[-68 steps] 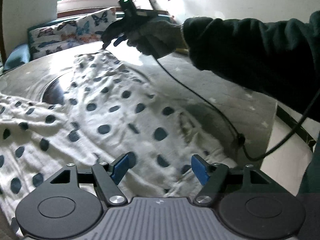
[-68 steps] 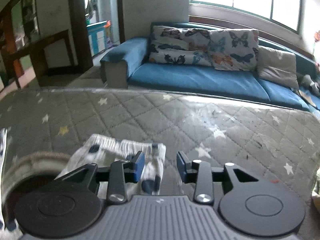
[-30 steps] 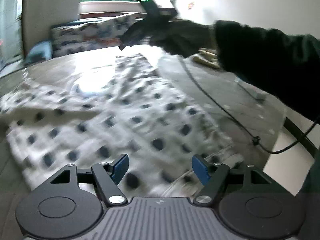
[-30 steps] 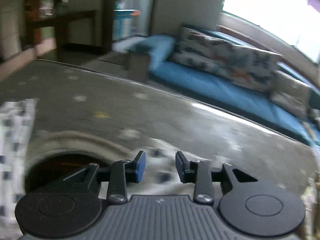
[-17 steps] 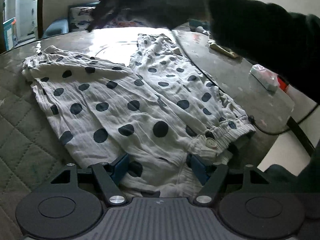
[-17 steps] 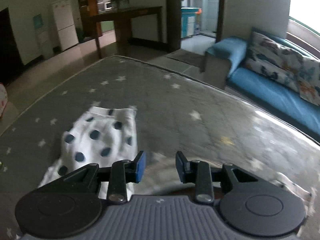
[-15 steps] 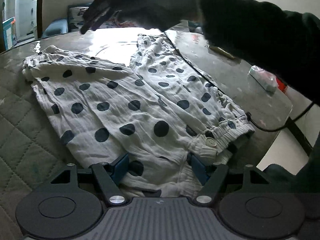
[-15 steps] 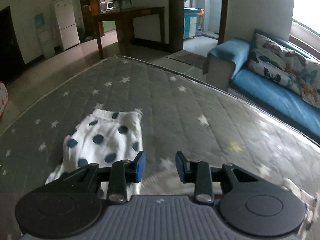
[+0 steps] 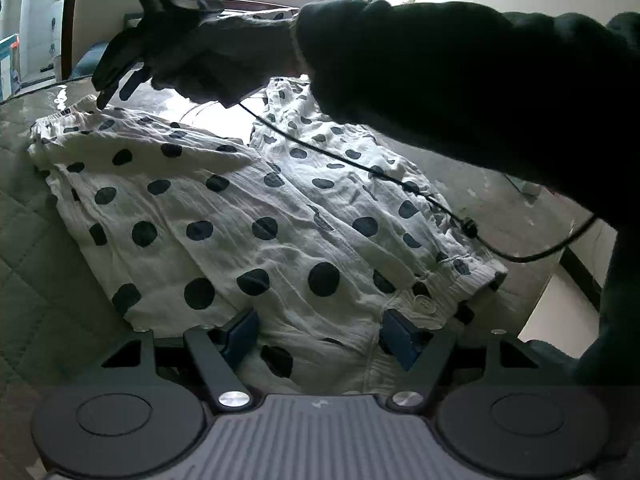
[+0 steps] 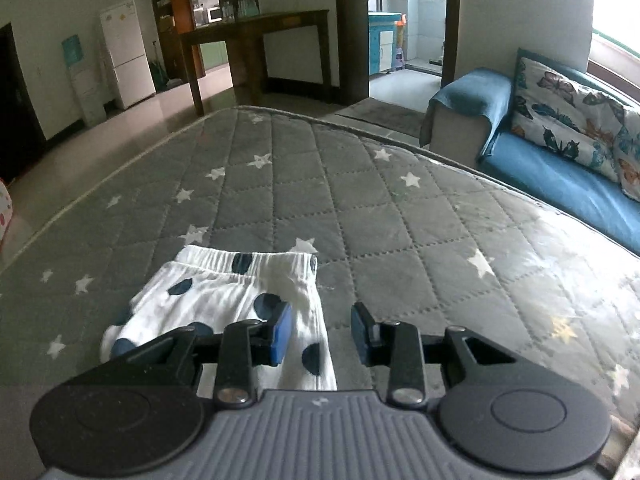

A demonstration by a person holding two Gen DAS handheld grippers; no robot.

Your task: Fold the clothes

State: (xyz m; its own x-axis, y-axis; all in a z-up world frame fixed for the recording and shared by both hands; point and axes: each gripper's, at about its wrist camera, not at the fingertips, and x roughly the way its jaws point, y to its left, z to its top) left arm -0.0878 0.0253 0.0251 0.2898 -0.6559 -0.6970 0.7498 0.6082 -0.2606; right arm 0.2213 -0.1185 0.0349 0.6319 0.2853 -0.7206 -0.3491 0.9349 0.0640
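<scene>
Right wrist: grey star-quilted mattress [image 10: 360, 200]; blue sofa [image 10: 560, 176] beyond.

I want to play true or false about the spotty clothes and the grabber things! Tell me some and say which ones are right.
1. The white garment with dark polka dots lies spread on a grey quilted star-patterned cover. True.
2. The right gripper is clamped shut on the elastic cuff. False: its fingers stand apart, the garment's edge below them.
3. A blue sofa holds a butterfly-print cushion. True.
4. The left gripper is over bare floor. False: it is over the garment, near a white button.
5. A black cable crosses the garment. True.
</scene>
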